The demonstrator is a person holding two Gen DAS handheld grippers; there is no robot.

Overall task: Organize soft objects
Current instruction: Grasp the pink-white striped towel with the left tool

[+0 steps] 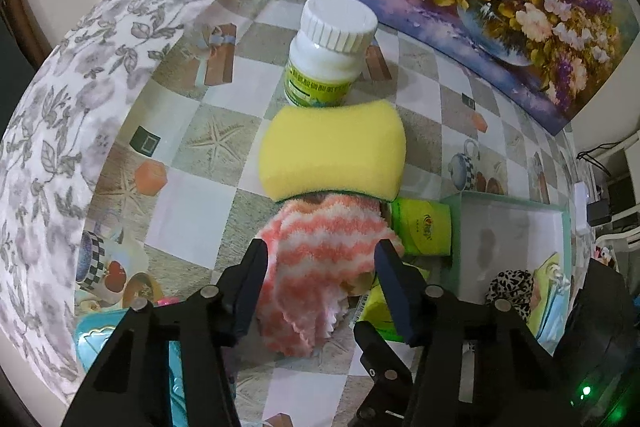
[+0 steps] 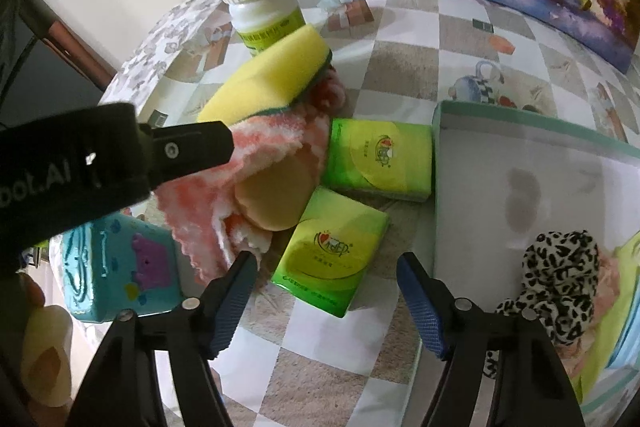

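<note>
The left hand-held gripper (image 1: 320,259), jaws open, straddles the pink-and-white fluffy cloth (image 1: 316,267) at lower centre; it should close low, clear of the yellow sponge (image 1: 332,151). The right hand-held gripper (image 2: 326,291) hangs open.

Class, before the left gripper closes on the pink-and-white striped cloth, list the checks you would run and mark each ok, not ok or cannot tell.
1. Left gripper open: ok, jaws spread.
2. Striped cloth between the left jaws: ok, it lies in the gap.
3. Cloth free of other items: not ok, the yellow sponge rests on its far end, and a tan round pad sits in its folds.
4. White bottle clear of the grasp: ok, it stands behind the sponge.
5. Box has room: ok, bare floor beside the leopard-print fabric.
6. Right gripper out of the way: ok, open over a green tissue pack, holding nothing.
</note>
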